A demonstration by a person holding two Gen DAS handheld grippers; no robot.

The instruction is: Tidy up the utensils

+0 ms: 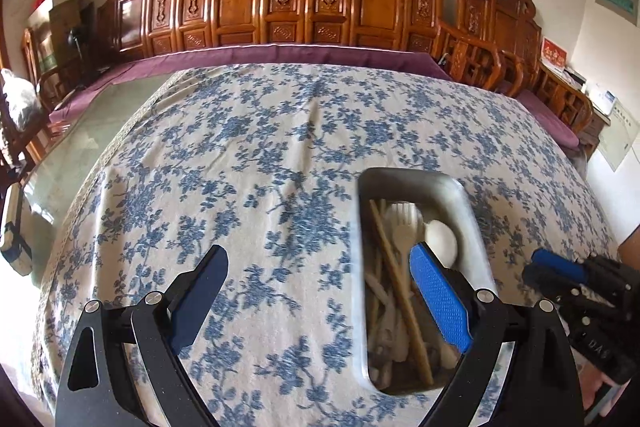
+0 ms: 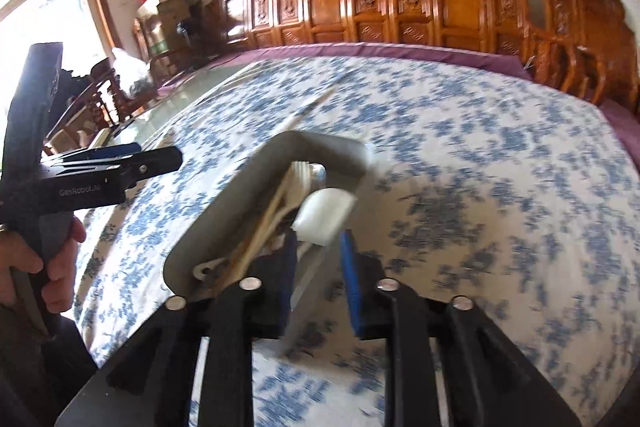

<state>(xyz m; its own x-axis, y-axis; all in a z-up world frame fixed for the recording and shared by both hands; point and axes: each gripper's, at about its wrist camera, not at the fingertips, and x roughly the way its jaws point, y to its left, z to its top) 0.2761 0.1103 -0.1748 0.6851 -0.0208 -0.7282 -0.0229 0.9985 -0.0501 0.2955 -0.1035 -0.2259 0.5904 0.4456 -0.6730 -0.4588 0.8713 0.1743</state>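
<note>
1. Left tongs (image 1: 320,291), seen from the left wrist, stand wide open with nothing between the fingers. One finger (image 1: 200,291) hangs over the flowered tablecloth (image 1: 260,147); the blue-padded finger (image 1: 438,297) hangs over the metal tray (image 1: 470,207).
2. That tray lies on the worktop at the right of these tongs, its near end passing under the blue pad. Inside lie wooden chopsticks (image 1: 394,267), a white fork (image 1: 404,223), a white spoon (image 1: 440,237) and more pale utensils heaped at the near end, too blurred to sort.
3. Right tongs (image 1: 554,269) show at the right edge of this view, beside the tray and apart from it; from here I cannot tell how far they gape.
4. Right wrist view: the right tongs (image 2: 318,283) are part open, and the pads do not press on anything. A blurred white spoon (image 2: 326,215) sits just ahead of the fingertips, over the tray's near rim; whether it touches a pad I cannot tell.
5. In this view the metal tray (image 2: 320,147) runs away slantwise to the left of the tongs, with chopsticks (image 2: 268,223) and a white fork (image 2: 302,173) in it. The tongs' left finger (image 2: 286,275) overlaps its near edge.
6. Left tongs (image 2: 160,157) appear at the left edge, held by a hand (image 2: 48,267), above the cloth and well clear of the tray.
</note>
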